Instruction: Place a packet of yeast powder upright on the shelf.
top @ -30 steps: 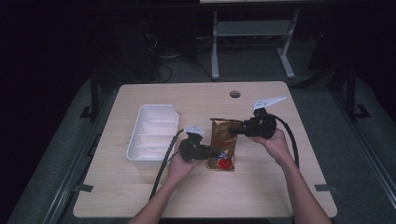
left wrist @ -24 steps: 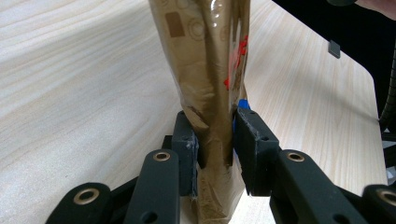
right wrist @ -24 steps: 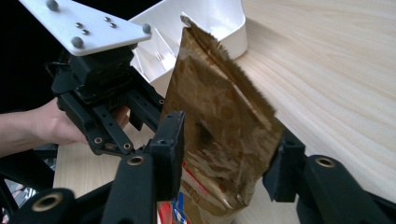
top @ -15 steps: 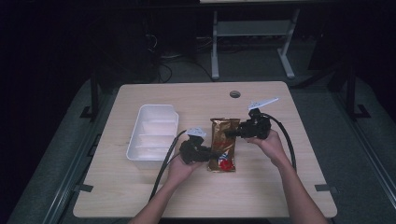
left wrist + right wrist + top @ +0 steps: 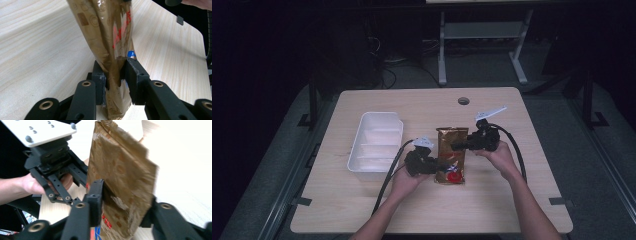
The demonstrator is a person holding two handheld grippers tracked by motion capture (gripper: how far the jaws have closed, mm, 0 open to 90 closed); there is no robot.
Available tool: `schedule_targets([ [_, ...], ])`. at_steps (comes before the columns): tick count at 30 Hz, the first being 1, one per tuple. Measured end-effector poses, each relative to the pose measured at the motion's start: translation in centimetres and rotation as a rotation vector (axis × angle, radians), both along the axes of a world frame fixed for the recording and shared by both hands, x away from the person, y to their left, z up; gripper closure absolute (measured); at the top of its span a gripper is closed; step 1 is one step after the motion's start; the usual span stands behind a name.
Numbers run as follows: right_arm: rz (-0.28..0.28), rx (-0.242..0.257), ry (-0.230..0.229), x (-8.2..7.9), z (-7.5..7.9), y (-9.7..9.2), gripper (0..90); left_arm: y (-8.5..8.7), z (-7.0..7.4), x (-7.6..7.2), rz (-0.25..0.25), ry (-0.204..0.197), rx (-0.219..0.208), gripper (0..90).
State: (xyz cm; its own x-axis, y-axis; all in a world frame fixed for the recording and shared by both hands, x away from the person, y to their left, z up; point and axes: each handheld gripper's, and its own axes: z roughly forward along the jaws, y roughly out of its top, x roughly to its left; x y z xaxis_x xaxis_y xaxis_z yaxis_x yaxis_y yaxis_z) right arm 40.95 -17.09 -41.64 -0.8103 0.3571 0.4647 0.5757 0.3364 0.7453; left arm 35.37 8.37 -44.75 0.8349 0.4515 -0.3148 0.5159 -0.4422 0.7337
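A brown snack bag (image 5: 451,156) with red print lies lengthwise on the wooden table (image 5: 412,107), between my two grippers. My left gripper (image 5: 438,165) is shut on its lower left edge; in the left gripper view the pads (image 5: 100,80) pinch the crumpled foil of the bag (image 5: 110,37). From the upper right, my right gripper (image 5: 458,146) reaches the bag. Its jaws have just been closing, and in the right gripper view they press on either side of the raised bag (image 5: 122,177). The hand (image 5: 27,183) that carries the other gripper shows behind it.
A white compartment tray (image 5: 377,142) stands to the left of the bag, close to the left forearm. A round cable hole (image 5: 463,100) sits near the table's far edge. Black cables trail from both grippers toward the near edge.
The right gripper has shifted a little to the left, onto the bag's upper right side. The left gripper has kept its hold and place.
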Motion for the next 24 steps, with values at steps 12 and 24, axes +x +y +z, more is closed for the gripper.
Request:
schedule_targets([
  [12, 0.041, -0.001, -0.087, -1.6, 1.4, -0.6, 80.0, -0.2, 0.4, -0.5, 0.003, -0.028, -0.015, 49.8],
  [24, -0.021, -0.023, -0.167, -2.8, 3.1, -1.8, 82.0, -0.1, 0.5, -2.0, -0.011, -0.094, 0.042, 41.4],
])
